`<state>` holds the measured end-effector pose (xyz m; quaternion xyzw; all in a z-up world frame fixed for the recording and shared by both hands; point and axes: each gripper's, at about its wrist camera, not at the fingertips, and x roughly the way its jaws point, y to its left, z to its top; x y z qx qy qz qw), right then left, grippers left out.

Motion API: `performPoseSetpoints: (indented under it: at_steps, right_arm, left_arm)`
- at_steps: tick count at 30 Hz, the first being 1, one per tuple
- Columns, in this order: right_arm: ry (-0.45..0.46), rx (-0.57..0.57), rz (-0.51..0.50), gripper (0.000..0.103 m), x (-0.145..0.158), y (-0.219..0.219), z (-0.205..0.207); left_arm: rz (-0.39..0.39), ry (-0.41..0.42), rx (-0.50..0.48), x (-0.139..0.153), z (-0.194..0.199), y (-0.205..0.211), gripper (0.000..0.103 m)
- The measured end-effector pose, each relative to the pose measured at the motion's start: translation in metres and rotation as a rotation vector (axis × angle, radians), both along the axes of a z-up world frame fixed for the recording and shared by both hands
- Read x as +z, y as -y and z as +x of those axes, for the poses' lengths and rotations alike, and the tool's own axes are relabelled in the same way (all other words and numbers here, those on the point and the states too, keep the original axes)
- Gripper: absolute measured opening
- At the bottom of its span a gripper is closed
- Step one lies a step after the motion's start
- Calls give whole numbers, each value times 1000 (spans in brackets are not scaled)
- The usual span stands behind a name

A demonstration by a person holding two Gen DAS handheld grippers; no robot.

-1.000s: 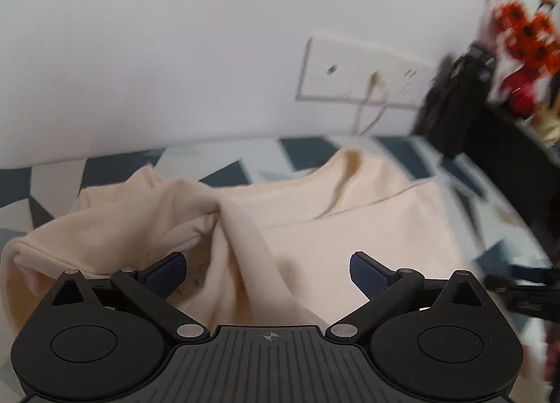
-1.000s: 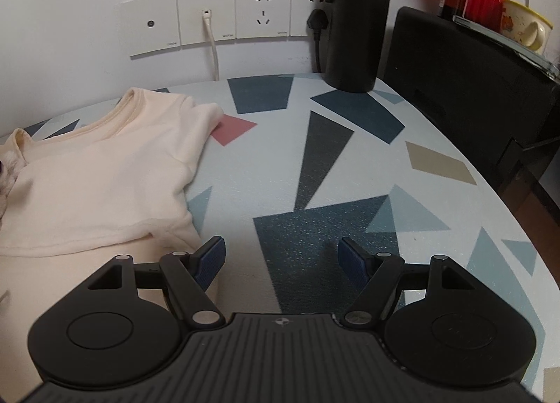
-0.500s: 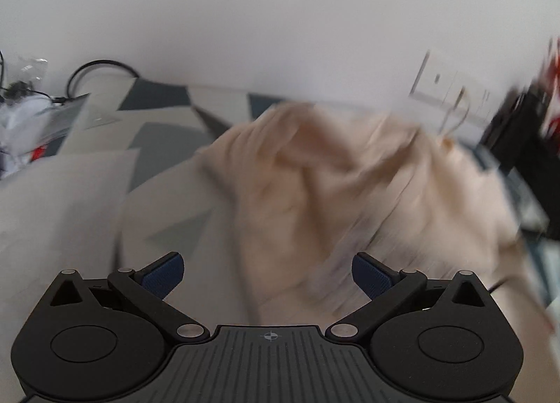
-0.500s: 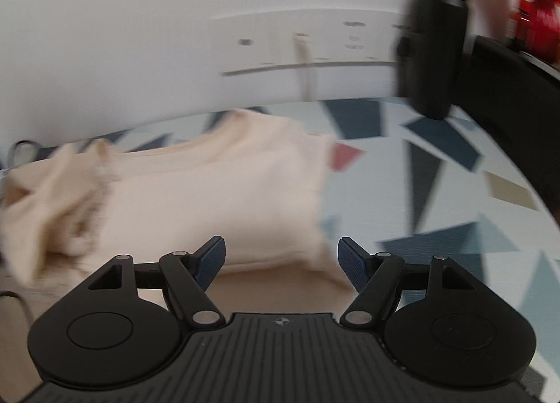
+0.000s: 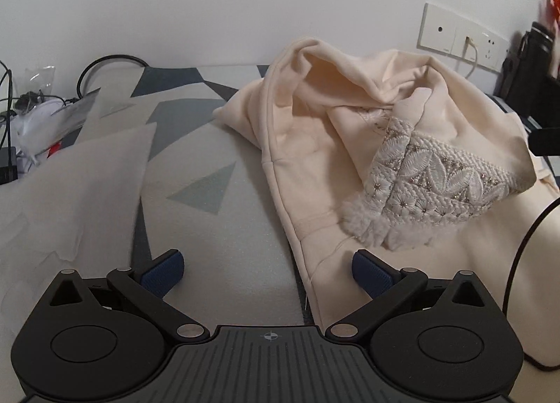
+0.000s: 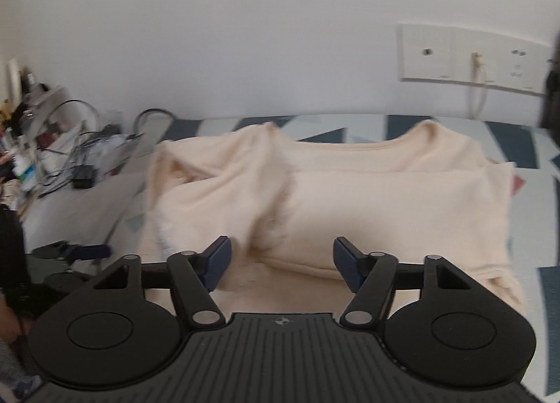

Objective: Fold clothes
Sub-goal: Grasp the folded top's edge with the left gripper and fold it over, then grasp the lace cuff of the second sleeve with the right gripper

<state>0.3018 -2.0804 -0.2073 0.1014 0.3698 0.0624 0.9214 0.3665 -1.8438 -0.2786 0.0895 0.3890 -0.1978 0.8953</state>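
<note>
A cream sweatshirt (image 5: 315, 144) lies partly folded and rumpled on the patterned table (image 5: 210, 228). A white embroidered, fluffy-edged patch (image 5: 420, 193) shows on top of it in the left wrist view. My left gripper (image 5: 267, 268) is open and empty, low at the garment's left hem edge. In the right wrist view the sweatshirt (image 6: 367, 207) fills the middle, its right side folded flat and its left side bunched. My right gripper (image 6: 281, 259) is open and empty just above its near edge. The left gripper (image 6: 80, 252) shows at the far left there.
White sheets of paper (image 5: 70, 186) lie on the table left of the garment. Cables and clutter (image 6: 59, 144) sit at the far left. A wall socket panel (image 6: 469, 53) with a plugged cable is behind. A dark bottle (image 5: 532, 63) stands at the right.
Both grippers swung left. The left view now looks at the garment's left side with the embroidered patch; the right view moved from bare table onto the sweatshirt. Both stayed open.
</note>
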Motion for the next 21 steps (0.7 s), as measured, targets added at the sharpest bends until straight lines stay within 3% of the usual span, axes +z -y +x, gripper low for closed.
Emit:
performPoseSetpoints:
  at_steps: [2,7,10,17,21]
  right_arm:
    - [-10,25,19,47,-2,-6,3]
    - [-79,40,61,34,-19,-12,16]
    - [-86,53,85,10,-19,-13,16]
    - [21,-28,9,4,24,19,1]
    - [59,-92,-164,4,44,59,-2]
  left_arm:
    - [-2,10,9,0,-3,1,102]
    - [-8,24,23,-1,-3,1,102]
    - [-11,32,24,-1,-3,0,102]
    - [-18,50,26,-2,-3,-3,102]
    - [-16,51,36,-2,-1,-4,102]
